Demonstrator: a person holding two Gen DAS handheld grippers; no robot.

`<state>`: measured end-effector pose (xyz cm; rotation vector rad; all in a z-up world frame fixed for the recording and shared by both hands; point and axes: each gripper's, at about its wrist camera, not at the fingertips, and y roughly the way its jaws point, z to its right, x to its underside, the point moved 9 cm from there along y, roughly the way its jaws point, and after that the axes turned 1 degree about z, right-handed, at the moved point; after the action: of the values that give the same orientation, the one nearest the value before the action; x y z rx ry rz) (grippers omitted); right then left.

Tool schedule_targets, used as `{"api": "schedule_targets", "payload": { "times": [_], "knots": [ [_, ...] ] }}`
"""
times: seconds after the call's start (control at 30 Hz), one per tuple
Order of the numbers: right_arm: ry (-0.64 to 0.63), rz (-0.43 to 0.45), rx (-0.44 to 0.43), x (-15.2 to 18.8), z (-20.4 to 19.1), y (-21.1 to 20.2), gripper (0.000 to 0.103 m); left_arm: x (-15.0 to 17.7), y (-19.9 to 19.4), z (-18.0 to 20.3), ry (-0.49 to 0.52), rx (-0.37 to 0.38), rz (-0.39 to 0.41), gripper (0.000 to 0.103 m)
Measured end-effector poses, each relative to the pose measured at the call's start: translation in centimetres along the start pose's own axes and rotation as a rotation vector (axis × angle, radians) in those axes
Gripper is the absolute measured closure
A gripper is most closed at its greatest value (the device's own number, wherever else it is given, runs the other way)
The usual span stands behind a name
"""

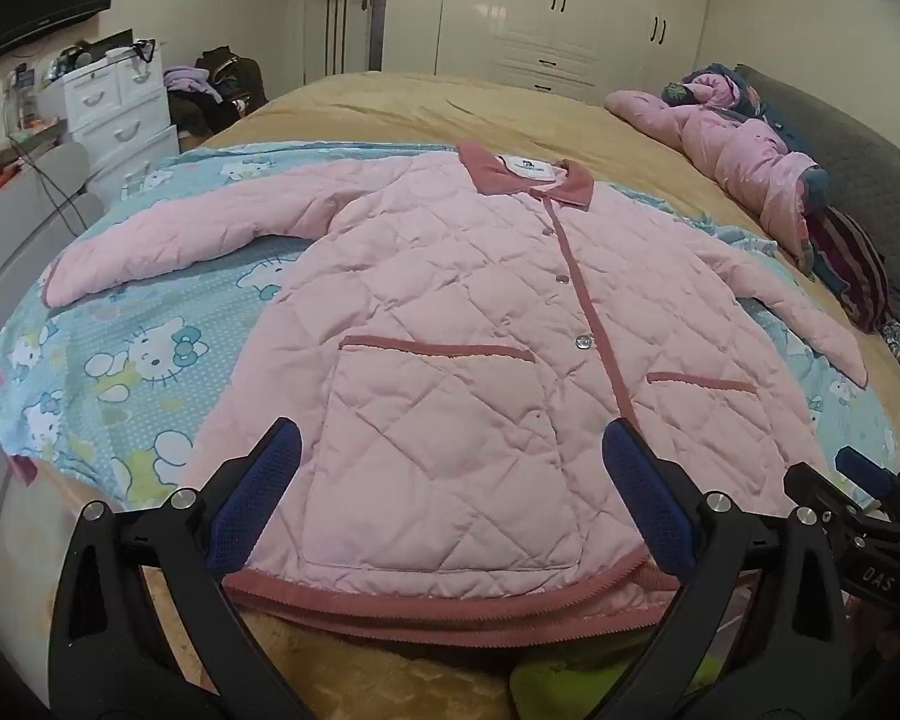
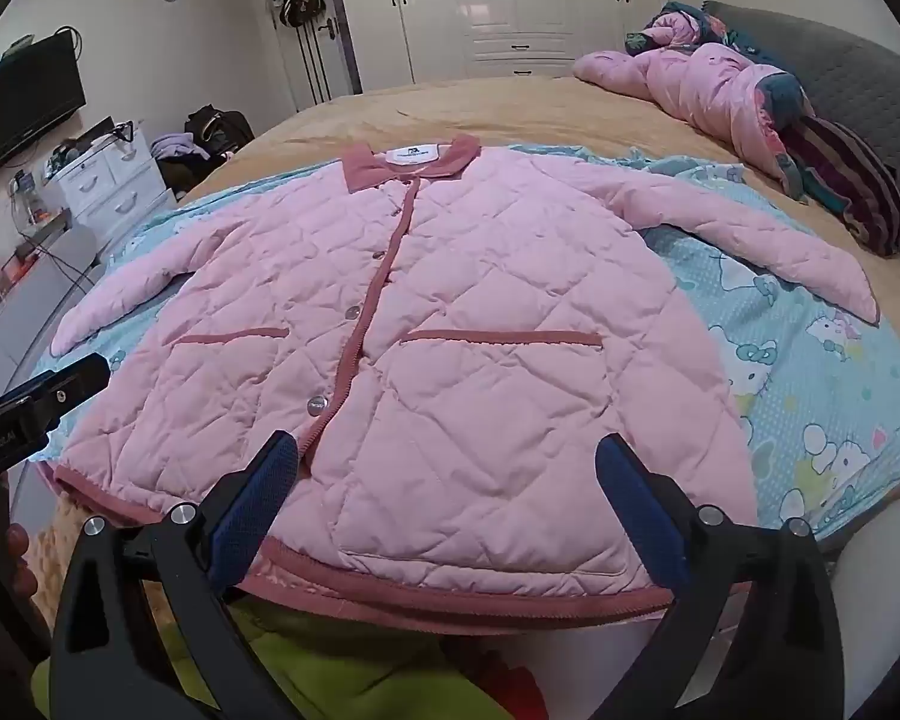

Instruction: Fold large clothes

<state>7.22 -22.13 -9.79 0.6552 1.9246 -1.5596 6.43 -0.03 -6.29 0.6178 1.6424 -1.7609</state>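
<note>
The left gripper (image 1: 450, 480) hangs nearest the lens with its jaws spread wide and nothing between them, its blue pads (image 1: 258, 498) poised over the lower hem of the pink quilted jacket (image 1: 450, 312); the right gripper (image 2: 447, 474) is likewise released and empty, hovering above the same hem further toward the jacket's other side.

The jacket lies flat and face up just ahead of both grippers, buttoned, its darker pink collar (image 1: 510, 171) at the far end and its hem nearest; one patch pocket (image 1: 438, 450) sits directly ahead of the left gripper, between its fingers; both sleeves spread outward, one beyond the left gripper's left side, the other beyond the right gripper's right side.

Under the jacket is a light blue cartoon-cat sheet (image 1: 120, 360), showing on either side of the grippers; that sheet rests on a tan bed (image 1: 420, 108).

Further ahead and to the right of the grippers, a heap of pink and dark clothing (image 2: 720, 84) lies by the grey headboard (image 2: 858, 84); straight ahead beyond the bed stands a white wardrobe (image 2: 510, 0); ahead to the left are white drawers (image 1: 120, 102) and a dark screen (image 2: 24, 114) on the wall.
</note>
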Motion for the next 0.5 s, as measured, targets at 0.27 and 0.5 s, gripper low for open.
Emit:
{"api": "schedule_targets", "payload": {
  "times": [0.27, 0.5],
  "knots": [
    [-0.026, 0.019, 0.018, -0.1, -0.7, -0.4, 0.004, 0.0, -0.2, 0.0, 0.011, -0.012, 0.005, 0.009],
    [-0.026, 0.015, 0.0, 0.1, -1.1, -0.6, 0.004, -0.1, -0.4, -0.3, 0.009, -0.012, 0.007, 0.009]
  ]
}}
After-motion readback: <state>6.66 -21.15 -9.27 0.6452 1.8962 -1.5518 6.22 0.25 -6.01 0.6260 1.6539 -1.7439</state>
